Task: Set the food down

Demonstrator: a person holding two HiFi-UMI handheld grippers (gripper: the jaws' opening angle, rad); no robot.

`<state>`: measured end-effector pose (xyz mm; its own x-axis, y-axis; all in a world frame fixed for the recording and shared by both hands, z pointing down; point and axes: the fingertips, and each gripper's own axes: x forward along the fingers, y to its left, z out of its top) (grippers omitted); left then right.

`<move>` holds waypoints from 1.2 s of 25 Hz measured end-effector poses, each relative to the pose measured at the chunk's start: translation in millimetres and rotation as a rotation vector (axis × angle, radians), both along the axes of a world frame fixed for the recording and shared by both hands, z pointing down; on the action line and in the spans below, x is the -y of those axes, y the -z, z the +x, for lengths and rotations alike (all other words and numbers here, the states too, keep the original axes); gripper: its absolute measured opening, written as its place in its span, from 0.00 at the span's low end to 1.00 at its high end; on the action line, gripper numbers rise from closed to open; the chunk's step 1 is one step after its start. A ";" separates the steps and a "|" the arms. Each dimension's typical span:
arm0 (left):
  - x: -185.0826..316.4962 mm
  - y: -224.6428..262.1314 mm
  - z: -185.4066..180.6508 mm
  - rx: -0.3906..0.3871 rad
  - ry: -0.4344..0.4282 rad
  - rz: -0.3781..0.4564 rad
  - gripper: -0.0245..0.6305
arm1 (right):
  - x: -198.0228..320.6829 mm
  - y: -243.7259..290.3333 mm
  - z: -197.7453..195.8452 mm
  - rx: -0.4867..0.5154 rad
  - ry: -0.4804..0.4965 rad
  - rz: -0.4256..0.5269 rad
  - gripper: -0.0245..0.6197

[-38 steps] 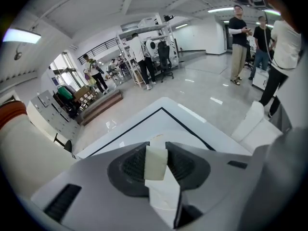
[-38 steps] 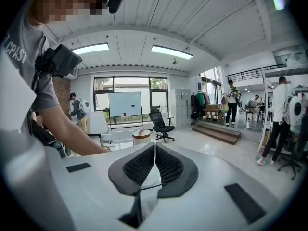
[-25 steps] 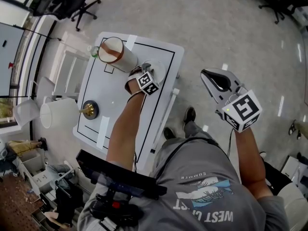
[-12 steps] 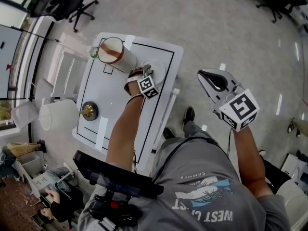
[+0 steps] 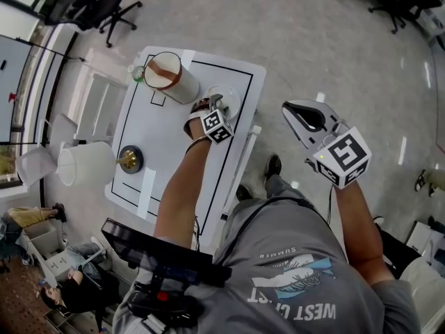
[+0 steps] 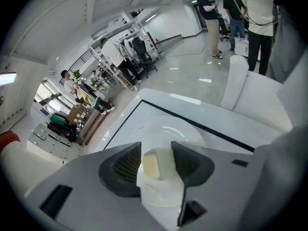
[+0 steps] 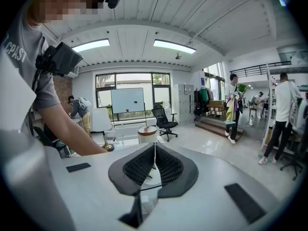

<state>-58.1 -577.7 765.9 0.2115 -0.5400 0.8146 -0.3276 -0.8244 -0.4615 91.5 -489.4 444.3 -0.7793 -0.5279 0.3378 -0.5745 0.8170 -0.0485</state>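
Observation:
A pale yellow block of food (image 6: 157, 165) sits between the jaws of my left gripper (image 6: 157, 149), just over a white plate (image 6: 185, 131). The jaws have just been opening. A gap shows on the block's left side, and its right side lies against the other pad. In the head view the left gripper (image 5: 211, 107) is over the plate (image 5: 231, 94) near the table's right edge. My right gripper (image 5: 290, 110) hangs off the table to the right. It is shut (image 7: 154, 149) with nothing between its jaws.
A white cylinder with a brown band (image 5: 169, 76) stands at the far end of the white table (image 5: 156, 134). A brass lamp base (image 5: 129, 158) and a white shade (image 5: 87, 164) are at the left edge. People (image 6: 239, 13) and a white chair (image 6: 250, 93) are beyond the table.
In the head view the left gripper has edged slightly further over the plate. The right gripper stays off the table, almost unmoved.

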 end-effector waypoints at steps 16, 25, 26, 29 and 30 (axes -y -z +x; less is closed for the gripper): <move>1.7 103.8 21.5 -0.346 0.095 0.110 0.33 | -21.0 10.4 -18.7 0.029 0.019 0.000 0.05; -14.0 229.2 30.0 -0.654 0.116 0.265 0.33 | -38.6 24.1 -39.1 0.066 0.053 0.023 0.05; -18.8 243.7 31.0 -0.693 0.115 0.278 0.33 | -41.2 26.2 -40.0 0.073 0.050 0.027 0.05; -32.8 285.9 29.4 -0.794 0.106 0.325 0.33 | -47.4 33.2 -44.7 0.088 0.051 0.048 0.05; -37.3 300.0 28.1 -0.822 0.101 0.345 0.33 | -49.0 36.0 -46.4 0.093 0.053 0.057 0.05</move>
<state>-30.1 -540.4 466.0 0.5950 -0.7741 0.2161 -0.7270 -0.6330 -0.2661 45.1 -440.5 408.3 -0.8331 -0.5016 0.2331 -0.5259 0.8489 -0.0527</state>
